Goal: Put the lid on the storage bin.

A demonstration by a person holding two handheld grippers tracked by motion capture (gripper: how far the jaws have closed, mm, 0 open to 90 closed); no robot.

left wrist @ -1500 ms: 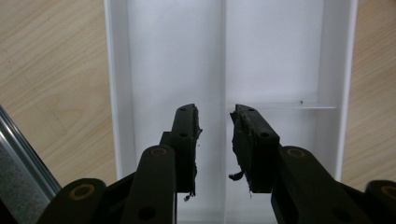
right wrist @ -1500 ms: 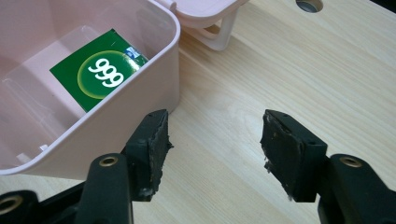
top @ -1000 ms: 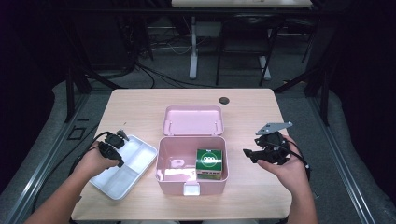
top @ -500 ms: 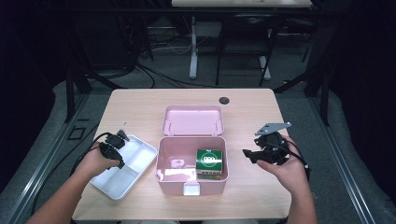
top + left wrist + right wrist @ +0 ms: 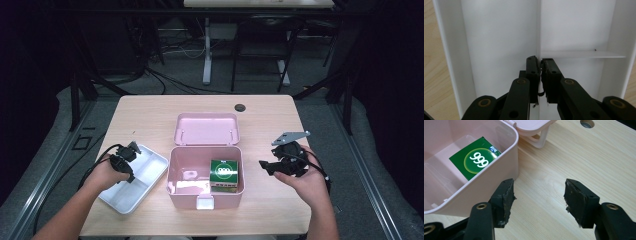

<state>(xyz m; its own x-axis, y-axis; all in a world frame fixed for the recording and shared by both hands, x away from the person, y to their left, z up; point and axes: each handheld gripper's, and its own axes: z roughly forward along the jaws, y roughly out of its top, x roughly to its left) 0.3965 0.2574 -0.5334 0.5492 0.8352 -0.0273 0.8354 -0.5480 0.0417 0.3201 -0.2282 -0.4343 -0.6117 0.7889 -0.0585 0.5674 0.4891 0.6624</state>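
Table (image 5: 150,115): pale wood-grain laminate, smooth and matt. Divided tray (image 5: 494,37): white plastic, smooth, slight sheen; storage box (image 5: 180,197): pink plastic, semi-gloss. Carton (image 5: 477,160): glossy green printed card; tongs pads (image 5: 505,200): matt black, rough, frayed.

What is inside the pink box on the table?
The pink box holds a green carton marked 999, standing at its right side. The rest of the floor looks bare, with light glare on it. What lies under the carton is covered.
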